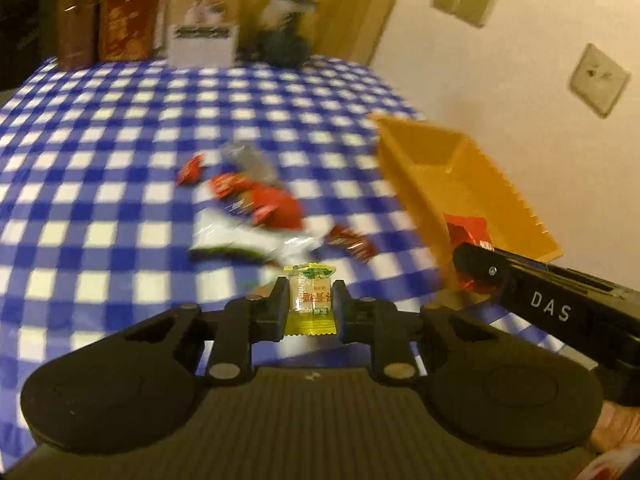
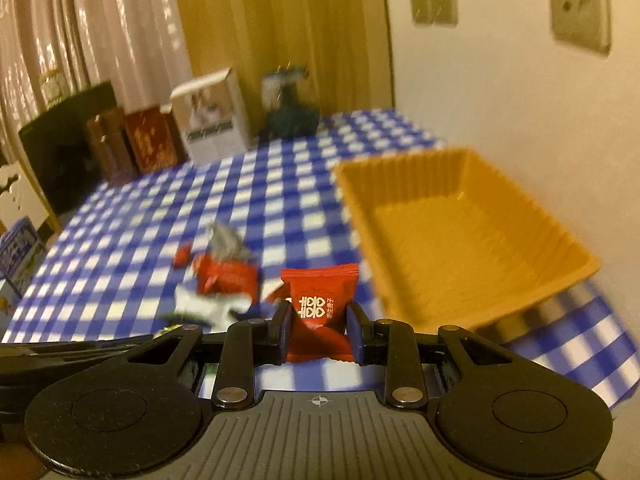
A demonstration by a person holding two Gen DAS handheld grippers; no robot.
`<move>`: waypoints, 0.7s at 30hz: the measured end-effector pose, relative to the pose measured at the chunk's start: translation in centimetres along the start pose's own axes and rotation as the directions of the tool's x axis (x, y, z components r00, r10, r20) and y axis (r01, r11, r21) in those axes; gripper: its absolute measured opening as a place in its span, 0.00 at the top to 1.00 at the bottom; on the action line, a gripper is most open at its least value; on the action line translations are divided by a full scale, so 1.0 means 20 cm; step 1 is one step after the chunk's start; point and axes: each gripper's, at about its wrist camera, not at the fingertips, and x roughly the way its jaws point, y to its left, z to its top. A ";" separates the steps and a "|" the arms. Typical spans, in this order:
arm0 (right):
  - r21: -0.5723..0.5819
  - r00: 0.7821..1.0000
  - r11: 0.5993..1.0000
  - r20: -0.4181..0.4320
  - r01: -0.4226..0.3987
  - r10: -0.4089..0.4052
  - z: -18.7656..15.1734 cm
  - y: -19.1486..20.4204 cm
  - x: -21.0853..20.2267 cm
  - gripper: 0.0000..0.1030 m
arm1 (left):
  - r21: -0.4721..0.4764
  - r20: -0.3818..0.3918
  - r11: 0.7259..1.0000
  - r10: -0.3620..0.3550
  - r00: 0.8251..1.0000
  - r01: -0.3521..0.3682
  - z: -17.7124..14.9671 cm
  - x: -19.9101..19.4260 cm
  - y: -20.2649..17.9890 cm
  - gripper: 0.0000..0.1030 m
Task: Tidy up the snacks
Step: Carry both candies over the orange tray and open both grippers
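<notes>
A yellow candy (image 1: 311,302) is clamped by the left hand-held gripper (image 1: 310,307); a red packet (image 2: 319,312) is gripped by the right hand-held gripper (image 2: 319,326) beside the orange tray (image 2: 448,168).

Left gripper (image 1: 311,304): matt black plastic, ribbed grey body, bare metal pivot pins. It pinches a yellow candy (image 1: 311,300) in glossy clear film. Right gripper (image 2: 319,330): same finish, with a red sachet (image 2: 319,312) of creased, slightly shiny foil. Orange tray (image 2: 472,184) at 2 o'clock: smooth semi-gloss plastic, ribbed walls. Desk (image 2: 280,200) cover: blue-white checked cloth. Boxes (image 2: 212,120) at 11 o'clock: cardboard, printed.
</notes>
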 end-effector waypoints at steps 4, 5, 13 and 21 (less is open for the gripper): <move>0.021 0.997 0.998 0.051 0.051 -0.052 0.09 -0.14 -0.05 0.71 | 0.032 0.016 0.998 -0.063 0.998 0.063 0.08 0.04 -0.16 0.81; 0.030 0.996 0.997 0.058 0.066 -0.068 0.10 -0.18 -0.05 0.71 | 0.039 0.018 0.996 -0.081 0.997 0.080 0.11 0.06 -0.20 0.81; 0.137 0.983 0.979 0.089 0.150 -0.163 0.19 -0.49 0.00 0.71 | 0.088 0.003 0.985 -0.150 0.989 0.149 0.20 0.23 -0.47 0.81; 0.233 0.975 0.958 0.101 0.170 -0.197 0.20 -0.66 0.07 0.71 | 0.129 -0.005 0.974 -0.186 0.982 0.185 0.27 0.36 -0.60 0.81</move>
